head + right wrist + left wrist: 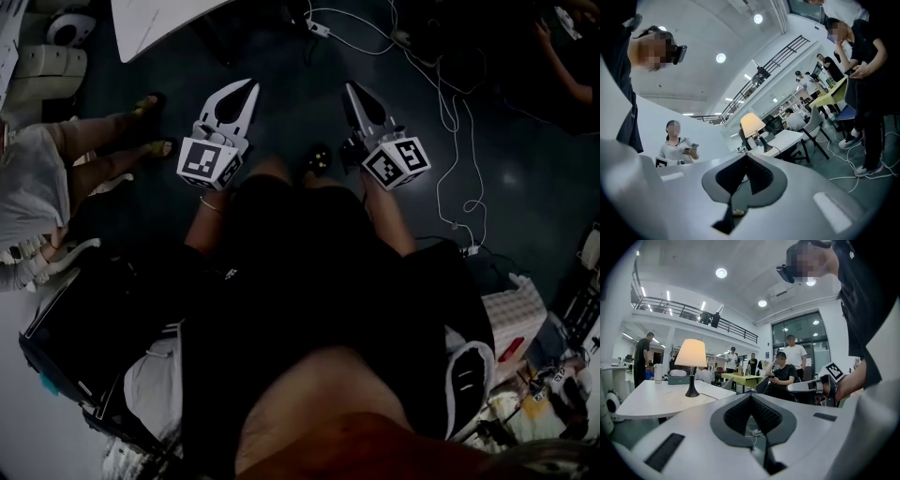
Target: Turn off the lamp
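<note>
The lamp [691, 358] has a cream shade on a dark stem and it glows. It stands on a white table [651, 397], off to the left and well beyond my left gripper [751, 395], whose jaws meet at the tips with nothing between them. In the right gripper view the lamp [752, 126] stands on the same table [787, 139], far ahead of my right gripper [746, 156], which is shut and empty. In the head view the left gripper [251, 86] and the right gripper [349, 87] are held side by side over the dark floor. The lamp is out of that view.
A white table corner [155, 23] is at the top left of the head view. White cables [455, 112] trail over the floor at the right. A seated person [56, 169] is at the left. More people [780, 373] sit and stand near a yellow-green table [740, 378].
</note>
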Motion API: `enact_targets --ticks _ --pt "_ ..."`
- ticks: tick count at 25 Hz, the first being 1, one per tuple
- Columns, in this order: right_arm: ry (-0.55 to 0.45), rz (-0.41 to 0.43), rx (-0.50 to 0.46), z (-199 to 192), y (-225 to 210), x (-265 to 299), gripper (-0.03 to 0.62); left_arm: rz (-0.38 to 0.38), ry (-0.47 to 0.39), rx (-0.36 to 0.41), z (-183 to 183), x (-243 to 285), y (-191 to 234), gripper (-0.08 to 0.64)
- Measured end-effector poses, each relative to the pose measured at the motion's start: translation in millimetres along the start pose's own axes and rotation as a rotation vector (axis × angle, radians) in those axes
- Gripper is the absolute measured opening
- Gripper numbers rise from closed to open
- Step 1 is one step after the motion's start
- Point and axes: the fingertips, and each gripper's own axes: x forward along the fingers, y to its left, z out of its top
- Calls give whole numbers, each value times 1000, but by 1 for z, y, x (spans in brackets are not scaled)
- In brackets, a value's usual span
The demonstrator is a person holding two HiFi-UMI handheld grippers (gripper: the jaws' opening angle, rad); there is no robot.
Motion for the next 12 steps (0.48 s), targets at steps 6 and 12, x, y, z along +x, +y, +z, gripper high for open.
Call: enact_targets --ticks 6,12 --pt "72 26 -10 -9 -3 26 0 67 -27 -56 5 -1 19 6" --pt "81 15 -13 -11 -7 49 0 102 -28 -82 -3 3 56 6"
